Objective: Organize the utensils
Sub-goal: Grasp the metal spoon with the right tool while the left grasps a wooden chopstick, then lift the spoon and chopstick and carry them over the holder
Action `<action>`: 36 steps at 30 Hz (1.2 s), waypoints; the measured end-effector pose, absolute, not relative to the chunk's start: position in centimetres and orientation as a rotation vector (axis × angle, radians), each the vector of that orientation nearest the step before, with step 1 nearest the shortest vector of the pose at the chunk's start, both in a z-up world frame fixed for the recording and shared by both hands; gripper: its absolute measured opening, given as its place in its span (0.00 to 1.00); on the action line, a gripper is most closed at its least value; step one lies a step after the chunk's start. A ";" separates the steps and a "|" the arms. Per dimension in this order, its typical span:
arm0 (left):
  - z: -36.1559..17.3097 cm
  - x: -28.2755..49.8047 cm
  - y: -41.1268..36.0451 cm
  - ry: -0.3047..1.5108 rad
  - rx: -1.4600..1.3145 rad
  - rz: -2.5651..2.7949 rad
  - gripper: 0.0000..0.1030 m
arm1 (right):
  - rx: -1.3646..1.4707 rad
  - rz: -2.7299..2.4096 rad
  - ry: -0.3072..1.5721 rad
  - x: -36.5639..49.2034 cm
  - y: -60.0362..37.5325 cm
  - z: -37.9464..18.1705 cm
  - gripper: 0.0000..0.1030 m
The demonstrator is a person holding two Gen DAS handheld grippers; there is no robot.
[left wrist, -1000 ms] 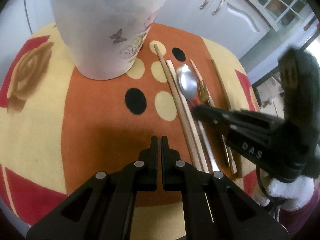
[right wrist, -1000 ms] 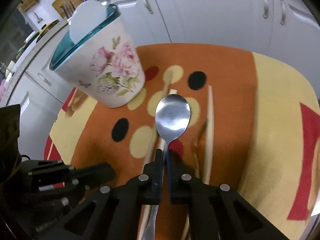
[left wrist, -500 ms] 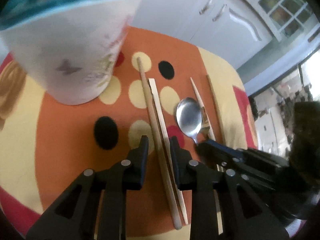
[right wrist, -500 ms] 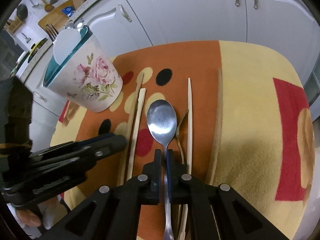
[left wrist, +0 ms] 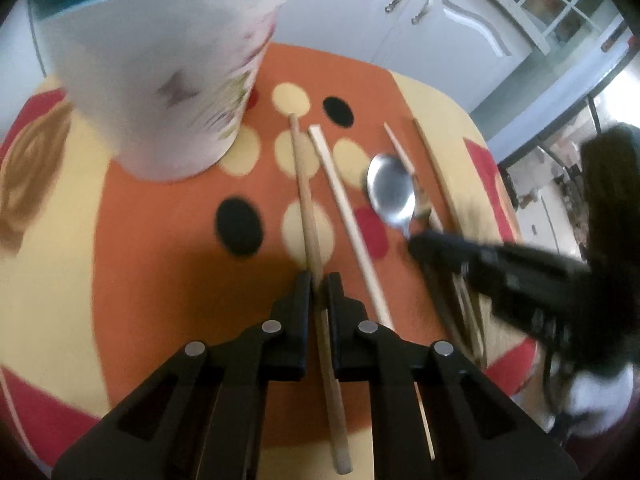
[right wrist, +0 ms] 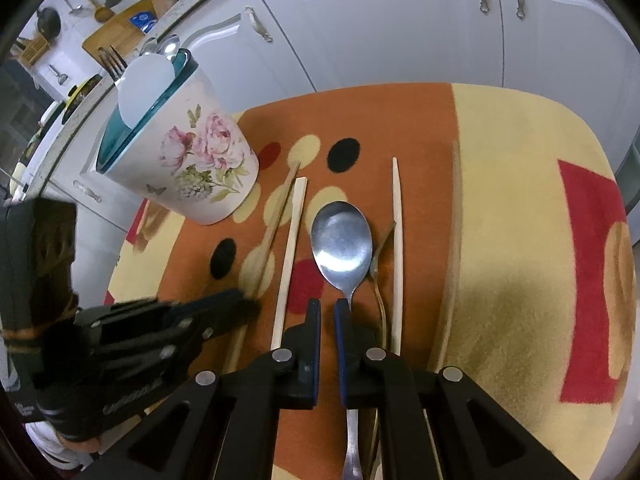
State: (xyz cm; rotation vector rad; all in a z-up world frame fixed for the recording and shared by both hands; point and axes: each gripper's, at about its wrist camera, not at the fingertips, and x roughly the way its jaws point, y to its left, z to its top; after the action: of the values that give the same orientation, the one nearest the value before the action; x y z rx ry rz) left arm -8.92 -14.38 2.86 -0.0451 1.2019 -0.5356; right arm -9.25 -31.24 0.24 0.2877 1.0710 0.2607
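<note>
Right wrist view: a floral holder [right wrist: 188, 160] with forks and spoons inside is seen on the patterned mat [right wrist: 516, 208]. Beside it chopsticks [right wrist: 396, 248] and a spoon [right wrist: 342, 248] are laid. The right gripper [right wrist: 327, 308] is closed on the spoon handle. The left gripper [left wrist: 319, 280] has just been closing and is clamped on a wooden chopstick [left wrist: 308, 200]. A fork [right wrist: 378, 276] is partly hidden.

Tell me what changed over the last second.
The left gripper shifted right from bare cloth, opened astride the round chopstick, and its jaws have just been closing on it. The right gripper, clamped on the spoon throughout, drew it back off the flat chopstick into the gap beside it. The floral holder and the other utensils stayed put.
</note>
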 end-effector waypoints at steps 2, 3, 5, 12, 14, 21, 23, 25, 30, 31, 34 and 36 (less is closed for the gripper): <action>2.9 -9.9 -13.7 1.209 -0.036 -0.535 0.06 | 0.288 0.261 1.067 -9.1 -31.1 0.2 0.06; 2.9 -10.1 -13.5 1.212 -0.032 -0.536 0.06 | 0.287 0.258 1.065 -9.0 -31.1 0.2 0.07; 3.0 -10.6 -13.2 1.217 -0.024 -0.529 0.06 | 0.286 0.247 1.060 -8.7 -31.0 0.1 0.16; 3.9 -8.9 -13.0 1.205 -0.056 -0.474 0.08 | 0.289 0.240 1.030 -7.0 -31.2 -0.2 0.28; 4.0 -8.0 -13.1 1.201 -0.059 -0.456 0.14 | 0.280 0.245 1.026 -6.6 -31.2 -0.1 0.28; 3.4 -6.5 -15.2 1.200 -0.010 -0.449 0.20 | 0.266 0.289 1.014 -5.1 -31.8 -0.2 0.31; 3.1 -6.1 -15.7 1.200 0.001 -0.437 0.20 | 0.257 0.306 1.013 -4.7 -31.7 -0.1 0.31; 3.1 -5.9 -16.1 1.187 0.012 -0.434 0.20 | 0.272 0.327 1.017 -4.2 -31.8 -0.2 0.25; 2.8 -5.7 -16.4 1.147 0.067 -0.470 0.05 | 0.276 0.365 1.020 -4.8 -31.8 -0.2 0.04; 2.7 -5.5 -16.1 1.156 0.045 -0.479 0.05 | 0.277 0.370 1.011 -5.2 -31.9 0.0 0.03; 3.3 -5.7 -14.7 1.158 -0.016 -0.495 0.04 | 0.271 0.373 0.989 -6.5 -32.1 1.0 0.01; 4.0 -6.2 -14.1 1.137 -0.021 -0.504 0.04 | 0.279 0.373 0.977 -7.3 -32.4 1.6 0.01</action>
State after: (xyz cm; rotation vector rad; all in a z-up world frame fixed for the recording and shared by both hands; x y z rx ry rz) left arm -6.16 -14.11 4.02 -0.0205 1.1366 -0.5037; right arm -7.25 -32.42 1.62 0.2786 0.9775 0.3733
